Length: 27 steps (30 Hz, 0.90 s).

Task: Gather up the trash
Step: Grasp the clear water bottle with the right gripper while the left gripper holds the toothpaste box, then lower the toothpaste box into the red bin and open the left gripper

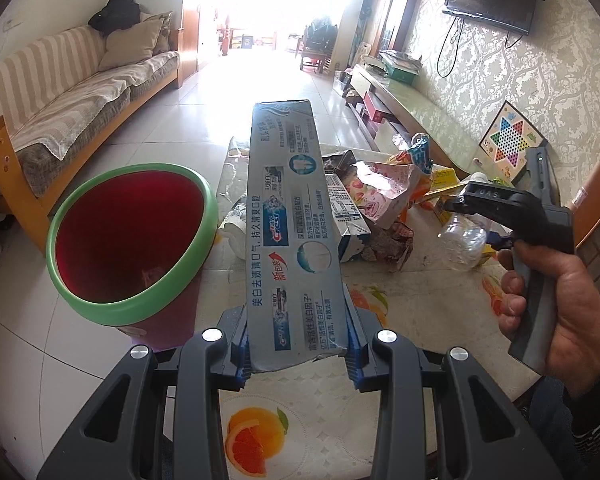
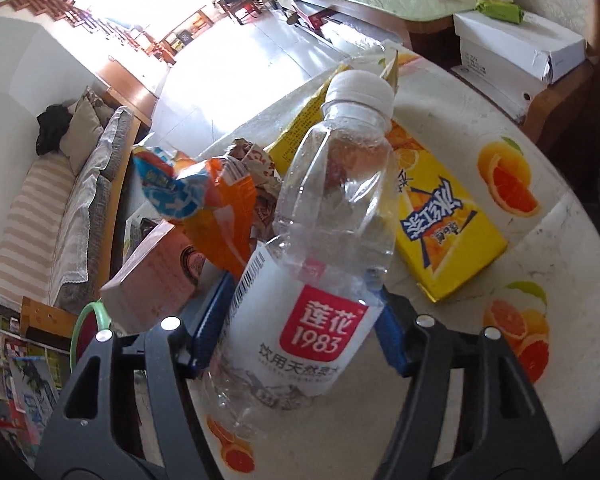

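The left gripper (image 1: 296,354) is clenched on the near end of a long toothpaste box (image 1: 290,216), its blue pads pressing both long sides while the box juts away toward twelve o'clock above the tabletop (image 1: 320,396). At nine o'clock of the box stands a bin (image 1: 130,236) with a green rim and a dark red inside, just beside the tabletop's edge and open at the top.

The right gripper (image 2: 296,330) grasps a clear plastic bottle (image 2: 324,240) around its white labelled lower half, one blue pad against each side. The bottle leans, its white cap toward one o'clock in the right wrist view. In the left wrist view the person's right hand (image 1: 556,304) squeezes that gripper's handle at three o'clock, with the bottle hanging under its nose.

The rest of the trash lies heaped on the fruit-patterned tabletop: a yellow drink carton (image 2: 448,216) at two o'clock of the bottle, a crumpled orange-and-blue snack bag (image 2: 204,200) at ten o'clock, a pink box (image 2: 156,276) at nine o'clock, and torn wrappers between them. A striped sofa (image 1: 68,92) stands against the wall beyond the bin.
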Available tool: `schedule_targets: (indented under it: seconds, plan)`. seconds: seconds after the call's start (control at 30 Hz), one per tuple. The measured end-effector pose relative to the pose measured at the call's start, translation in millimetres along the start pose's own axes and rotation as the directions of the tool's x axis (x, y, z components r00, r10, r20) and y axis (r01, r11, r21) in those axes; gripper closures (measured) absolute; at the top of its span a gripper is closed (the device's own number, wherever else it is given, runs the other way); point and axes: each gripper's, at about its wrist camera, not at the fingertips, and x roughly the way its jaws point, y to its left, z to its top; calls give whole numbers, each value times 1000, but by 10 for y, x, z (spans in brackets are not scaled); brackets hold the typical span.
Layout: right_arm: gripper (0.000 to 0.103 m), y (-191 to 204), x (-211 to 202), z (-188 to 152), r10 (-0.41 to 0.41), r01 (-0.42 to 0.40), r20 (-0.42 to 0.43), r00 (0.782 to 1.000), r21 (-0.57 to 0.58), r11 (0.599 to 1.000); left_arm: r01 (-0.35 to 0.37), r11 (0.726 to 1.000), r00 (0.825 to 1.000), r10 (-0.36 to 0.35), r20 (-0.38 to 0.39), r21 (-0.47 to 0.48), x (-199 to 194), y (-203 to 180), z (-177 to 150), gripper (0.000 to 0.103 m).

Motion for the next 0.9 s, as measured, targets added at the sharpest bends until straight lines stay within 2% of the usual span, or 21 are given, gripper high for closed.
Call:
schedule_targets:
  seconds: [0.03, 0.1, 0.17, 0.23, 0.37, 0.53, 0.73, 0.9]
  plan:
    - [40, 21, -106, -18, 0, 0, 17, 1000, -37, 999, -2, 1000, 1000, 2, 0, 1, 10, -2, -5, 70]
    - [51, 71, -306, -51, 12, -6, 44, 999, -116, 993, -8, 1000, 1000, 8, 1, -5, 21, 15, -7, 70]
    - [57, 140, -465, -91, 21, -9, 62, 998, -193, 981, -17, 1000, 1000, 17, 1, -20, 26, 62, 2, 70]
    - [58, 174, -530, -136, 28, -11, 70, 997, -234, 972, -30, 999, 1000, 30, 1, -31, 31, 91, -8, 70]
    - [58, 98, -441, -231, 24, -21, 10, 1000, -258, 966, -43, 997, 999, 43, 7, -64, -3, 195, 4, 70]
    - [58, 146, -503, -332, 20, -12, 24, 1000, -321, 947, -79, 994, 997, 81, 19, -69, -61, 348, 0, 70]
    - [58, 547, -774, -421, 58, -13, 89, 994, -442, 897, -133, 981, 990, 138, 23, -143, -26, 743, 89, 70]
    - [58, 989, -844, -455, 106, -35, 101, 989, -538, 842, -196, 963, 979, 203, 18, -185, 37, 1147, 192, 70]
